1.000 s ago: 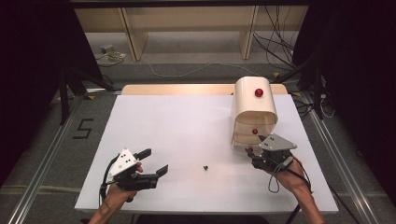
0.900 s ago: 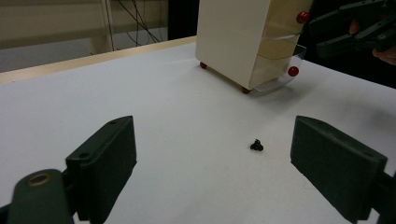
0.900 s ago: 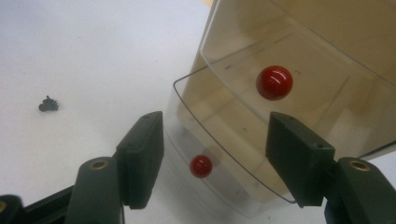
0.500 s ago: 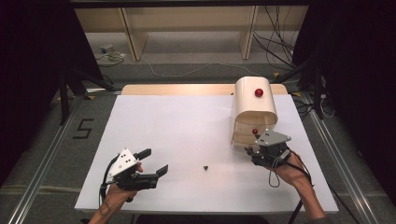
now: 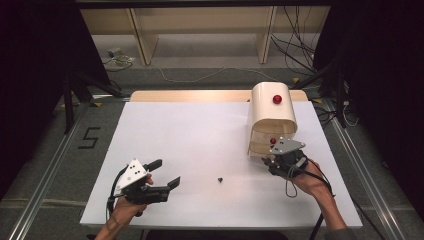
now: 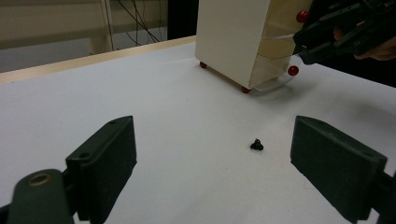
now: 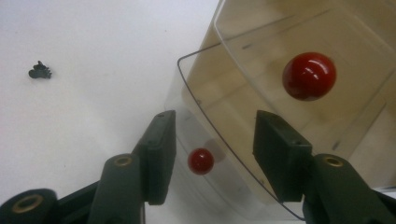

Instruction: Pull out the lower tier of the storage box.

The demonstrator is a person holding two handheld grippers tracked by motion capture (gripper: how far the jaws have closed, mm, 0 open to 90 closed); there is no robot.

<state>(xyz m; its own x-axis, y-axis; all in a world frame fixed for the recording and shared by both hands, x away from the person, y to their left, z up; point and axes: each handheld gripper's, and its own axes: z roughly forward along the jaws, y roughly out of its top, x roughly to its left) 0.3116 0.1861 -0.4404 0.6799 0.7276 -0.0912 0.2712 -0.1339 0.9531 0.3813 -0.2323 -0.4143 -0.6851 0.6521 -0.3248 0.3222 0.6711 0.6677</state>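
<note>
You are holding your right hand-held gripper (image 5: 272, 159) at the near, open face of a small cream drawer cabinet (image 5: 272, 117) standing on the white table (image 5: 200, 140). In the right gripper view, the lowest clear drawer (image 7: 219, 154) is sitting slightly pulled out, and its small red knob (image 7: 201, 161) is lying between your two black jaws, closer to the left one. The jaws have just been closing, but neither pad is touching the knob yet, so the right hand-held gripper (image 7: 212, 144) is released. A larger red knob (image 7: 309, 75) on the drawer above is showing beyond the right jaw.

Your left hand-held gripper (image 5: 165, 175) is resting well to the left of the cabinet, near the table's front edge, with its jaws spread wide and gripping nothing. A tiny black object (image 5: 220, 179) is lying on the table between that gripper and the cabinet.

The table is standing on a grey floor, with wooden shelving (image 5: 200, 30) and loose cables beyond the cabinet, and dark curtains at both sides.

The cabinet is standing upright, taller than wide, its drawer fronts and knobs facing you.
</note>
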